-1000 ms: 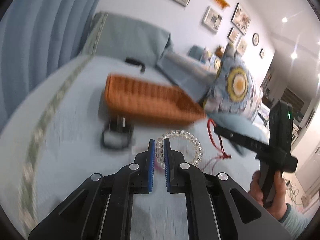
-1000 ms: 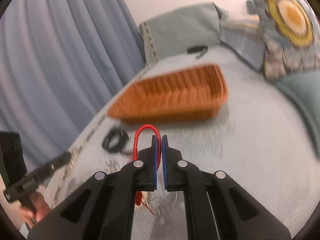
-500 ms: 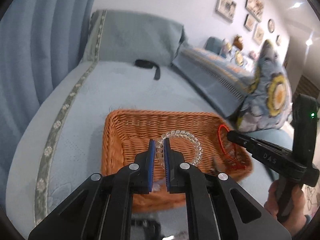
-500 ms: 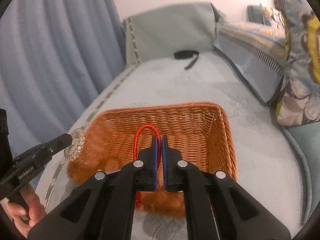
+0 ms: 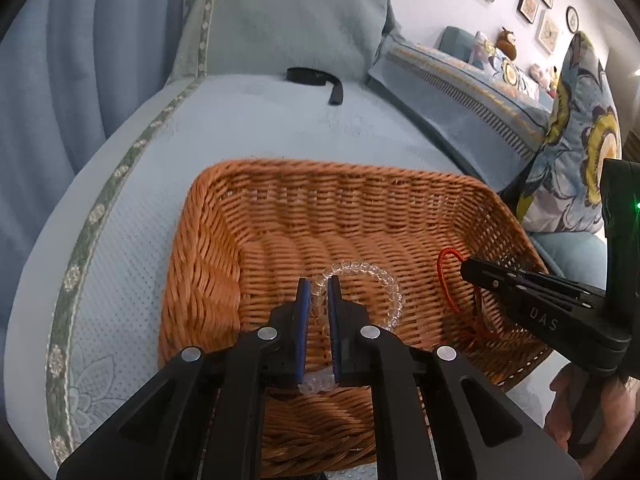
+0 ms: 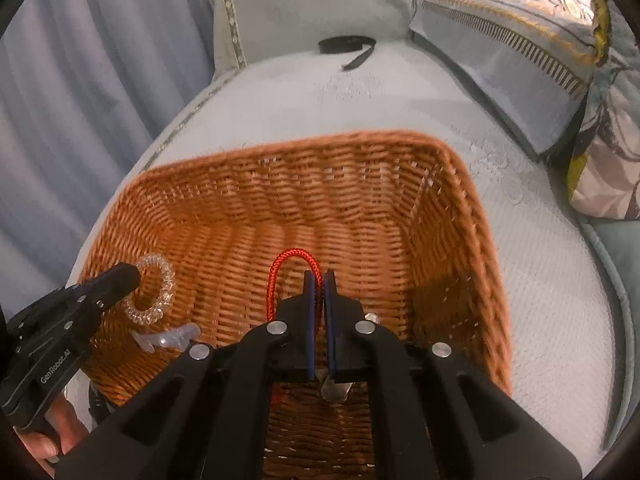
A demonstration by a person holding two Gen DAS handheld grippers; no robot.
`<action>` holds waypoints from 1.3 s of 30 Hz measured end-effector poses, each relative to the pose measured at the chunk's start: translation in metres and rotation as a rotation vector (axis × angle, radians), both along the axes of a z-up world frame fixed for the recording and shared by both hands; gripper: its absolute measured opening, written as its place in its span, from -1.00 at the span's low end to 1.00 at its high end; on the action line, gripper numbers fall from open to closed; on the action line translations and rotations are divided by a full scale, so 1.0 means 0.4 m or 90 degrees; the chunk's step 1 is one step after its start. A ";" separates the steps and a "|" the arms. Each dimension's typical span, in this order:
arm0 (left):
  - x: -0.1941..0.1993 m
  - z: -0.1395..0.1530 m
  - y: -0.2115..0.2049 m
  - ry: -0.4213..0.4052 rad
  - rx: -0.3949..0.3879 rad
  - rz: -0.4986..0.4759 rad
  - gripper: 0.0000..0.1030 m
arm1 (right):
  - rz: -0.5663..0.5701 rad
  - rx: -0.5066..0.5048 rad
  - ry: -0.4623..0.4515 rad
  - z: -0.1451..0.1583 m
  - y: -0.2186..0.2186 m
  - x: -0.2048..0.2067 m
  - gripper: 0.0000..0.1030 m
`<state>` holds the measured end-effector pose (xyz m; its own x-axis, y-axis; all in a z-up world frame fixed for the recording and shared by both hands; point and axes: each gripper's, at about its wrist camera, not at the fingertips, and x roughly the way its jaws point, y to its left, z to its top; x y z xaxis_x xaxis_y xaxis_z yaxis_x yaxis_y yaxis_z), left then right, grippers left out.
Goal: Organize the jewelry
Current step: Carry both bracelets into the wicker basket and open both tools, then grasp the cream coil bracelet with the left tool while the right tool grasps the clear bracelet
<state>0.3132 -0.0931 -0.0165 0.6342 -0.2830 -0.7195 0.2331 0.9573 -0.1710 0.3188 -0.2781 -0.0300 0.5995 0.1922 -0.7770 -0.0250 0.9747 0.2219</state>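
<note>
An orange wicker basket (image 5: 208, 248) (image 6: 472, 216) sits on a pale blue bed. My left gripper (image 5: 318, 286) is shut on a clear beaded bracelet (image 5: 380, 280), which hangs inside the basket just above its floor; the same bracelet (image 6: 154, 294) shows at the left in the right wrist view. My right gripper (image 6: 319, 276) is shut on a red cord (image 6: 286, 264), also held inside the basket. That red cord (image 5: 446, 276) and the right gripper (image 5: 466, 270) appear at the right of the left wrist view. A small metal piece (image 6: 334, 390) dangles under the right fingers.
A black strap (image 5: 316, 78) (image 6: 348, 48) lies on the bed near the headboard cushion (image 5: 288, 20). Patterned pillows (image 5: 576, 144) line the right side and a blue curtain (image 5: 80, 60) hangs at the left. A hand (image 5: 576, 412) holds the right gripper's handle.
Both grippers have moved forward and down from beside the basket to inside it, each still holding its piece. The basket now fills the middle of both views.
</note>
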 end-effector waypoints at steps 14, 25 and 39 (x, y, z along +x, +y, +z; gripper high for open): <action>-0.305 0.194 0.108 -0.131 -0.122 -0.057 -0.08 | 0.022 0.042 -0.089 0.140 -0.052 -0.262 -0.51; -0.562 0.219 0.152 -0.152 -0.146 -0.066 -0.05 | 0.068 -0.007 -0.145 0.165 -0.001 -0.553 -0.29; -0.600 -0.010 0.074 -0.054 -0.094 -0.079 0.14 | 0.062 -0.034 -0.052 -0.040 0.033 -0.596 -0.30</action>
<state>0.0733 -0.0635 -0.0205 0.6443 -0.4612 -0.6100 0.3674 0.8863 -0.2820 0.0805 -0.2648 -0.0461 0.6416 0.2131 -0.7369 -0.1365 0.9770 0.1637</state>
